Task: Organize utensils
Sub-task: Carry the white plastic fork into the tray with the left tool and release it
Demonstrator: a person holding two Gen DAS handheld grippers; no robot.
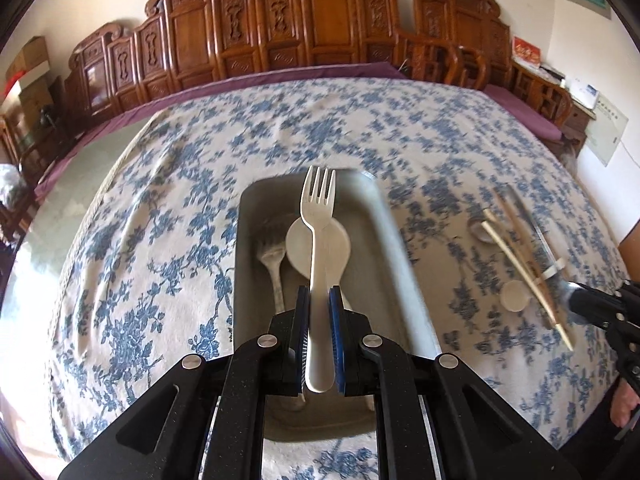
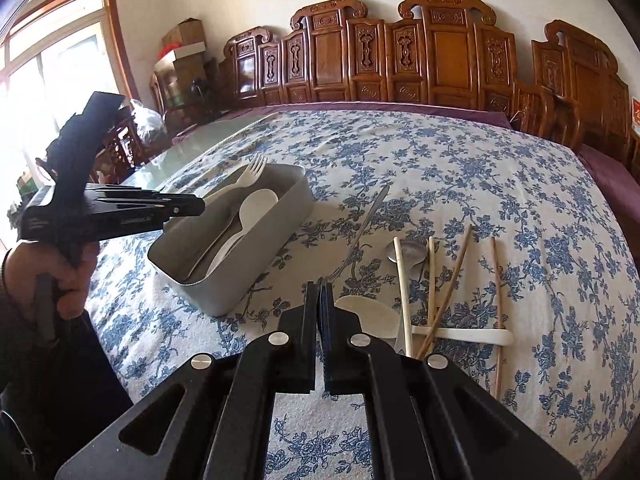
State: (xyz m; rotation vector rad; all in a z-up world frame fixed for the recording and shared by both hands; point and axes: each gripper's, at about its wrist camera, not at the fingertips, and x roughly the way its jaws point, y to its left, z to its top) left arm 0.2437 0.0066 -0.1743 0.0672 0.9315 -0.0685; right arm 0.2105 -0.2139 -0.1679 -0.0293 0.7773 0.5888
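White plastic fork (image 1: 318, 240): clamped by its handle between the blue pads of the left gripper (image 1: 319, 294), tines pointing away, held above the grey rectangular metal tray (image 1: 384, 216).

Tray contents: a white plastic spoon (image 2: 250, 208), bowl up, and a grey metal utensil (image 1: 270, 258) alongside it.

Tray location: on a table covered by a white cloth with blue flower print (image 2: 460, 168).

Loose items on the cloth, to the right of the tray: several pale wooden chopsticks (image 2: 448, 280), a second white plastic spoon (image 2: 372, 314) lying crosswise beneath them, a metal spoon (image 2: 412, 254), and a slim metal utensil (image 2: 366, 224).

Right gripper (image 2: 320, 290): jaws pressed together, nothing between them, poised over the loose items.

Background: carved brown wooden screen (image 2: 440, 56).
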